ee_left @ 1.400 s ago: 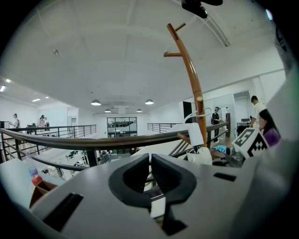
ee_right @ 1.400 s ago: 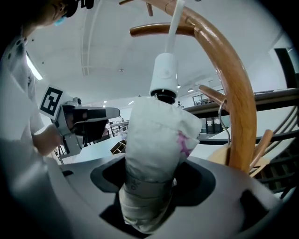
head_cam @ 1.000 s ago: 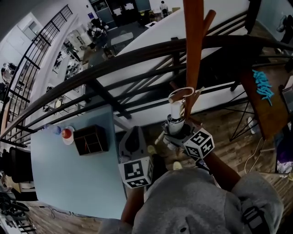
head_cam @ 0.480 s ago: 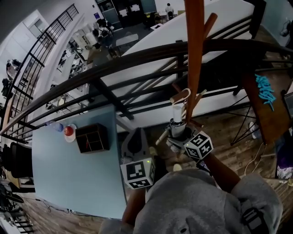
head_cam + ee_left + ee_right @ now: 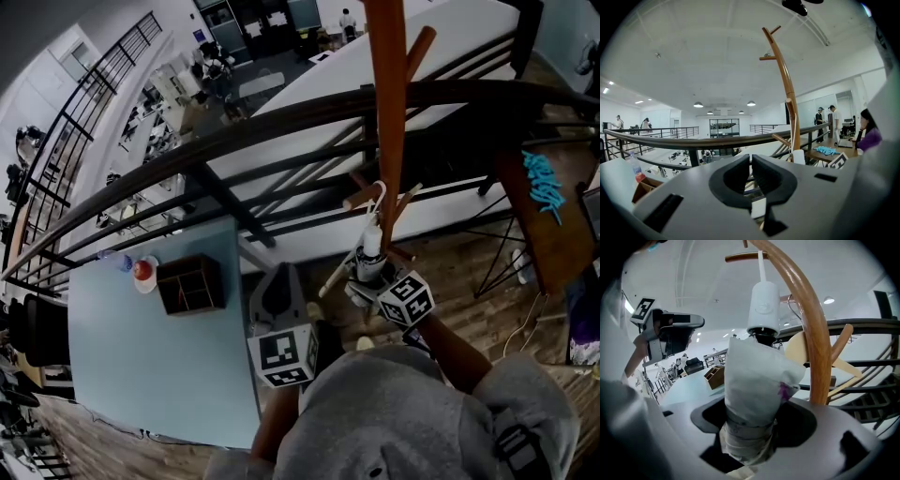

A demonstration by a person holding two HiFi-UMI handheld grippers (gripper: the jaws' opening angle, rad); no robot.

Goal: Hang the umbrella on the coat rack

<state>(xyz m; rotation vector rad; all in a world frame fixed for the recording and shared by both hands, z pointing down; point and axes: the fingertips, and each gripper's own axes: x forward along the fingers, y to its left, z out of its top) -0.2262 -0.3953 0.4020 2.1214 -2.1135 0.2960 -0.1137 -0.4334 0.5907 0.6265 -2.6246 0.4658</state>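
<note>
Clamped in the jaws of the right hand-held gripper (image 5: 749, 430): the lower part of the folded white umbrella (image 5: 754, 380), with both jaws pressed into the fabric. Held upright, with the white handle (image 5: 764, 305) uppermost and a thin white cord (image 5: 761, 266) running straight up from it. Crossed at the top of that cord by a short wooden peg (image 5: 743, 257); impossible to tell there whether the cord is looped over it.

Just beside the umbrella, on its right in the right gripper view: the curved wooden pole of the coat rack (image 5: 808, 319), with further pegs branching off behind. In the head view, the cord's loop at the tip of a low peg, close against the pole.

Drawn together to a thin slit, with nothing between the jaws: the left hand-held gripper (image 5: 751, 176). Held lower and to the left of the right one, well clear of the umbrella and the rack, and aimed out over the railing (image 5: 693, 140).

Below and to the left in the head view: a pale blue worktop (image 5: 159, 375) carrying a dark divided wooden box (image 5: 190, 286) and a small red-topped item (image 5: 140, 272) beside it. At the right edge: a turquoise item (image 5: 542, 183) lying on a wooden surface. In the left gripper view, beyond the railing at right: several people (image 5: 820, 123) standing.
</note>
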